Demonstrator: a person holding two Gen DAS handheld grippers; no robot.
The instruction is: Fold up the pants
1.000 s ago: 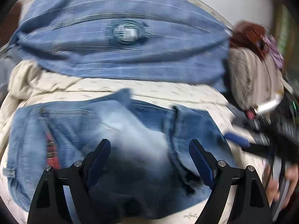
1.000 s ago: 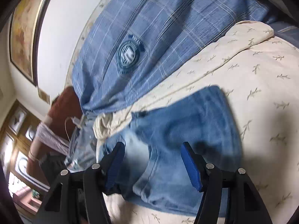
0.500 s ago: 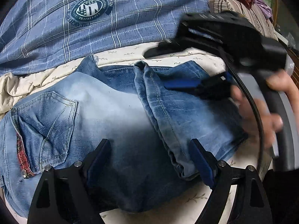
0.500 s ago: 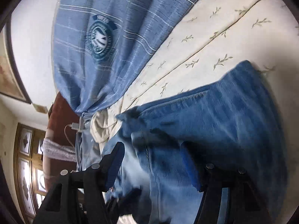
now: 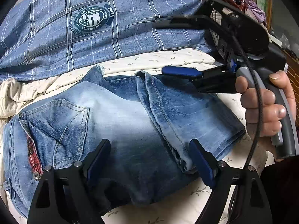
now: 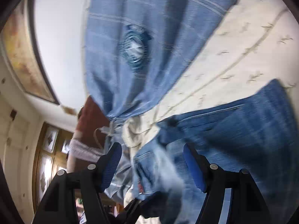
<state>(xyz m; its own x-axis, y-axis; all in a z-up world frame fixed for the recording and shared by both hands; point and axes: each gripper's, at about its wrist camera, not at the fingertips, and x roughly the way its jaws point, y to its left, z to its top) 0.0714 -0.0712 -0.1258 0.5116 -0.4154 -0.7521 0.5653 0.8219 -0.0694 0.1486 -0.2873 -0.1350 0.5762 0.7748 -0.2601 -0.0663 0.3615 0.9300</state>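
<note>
The blue jeans (image 5: 119, 123) lie folded on the cream bed sheet (image 5: 168, 59), back pocket at the left, the legs folded over on the right. My left gripper (image 5: 149, 156) is open and empty, its fingers wide apart just above the near edge of the jeans. My right gripper (image 5: 177, 46) shows in the left wrist view, held in a hand above the far right side of the jeans, jaws apart. In the blurred right wrist view my right gripper (image 6: 151, 164) is open and empty over the jeans (image 6: 233, 130).
A blue plaid cushion with a round emblem (image 5: 93, 24) leans behind the jeans; it shows blurred in the right wrist view (image 6: 134, 46). Clothes are piled at the far right (image 5: 243, 0). A wall, a framed picture (image 6: 24, 56) and wooden panels lie to the left.
The right gripper has lifted and swung away from the jeans, tilting its view. The left gripper has stayed over the near edge; the jeans lie as before.
</note>
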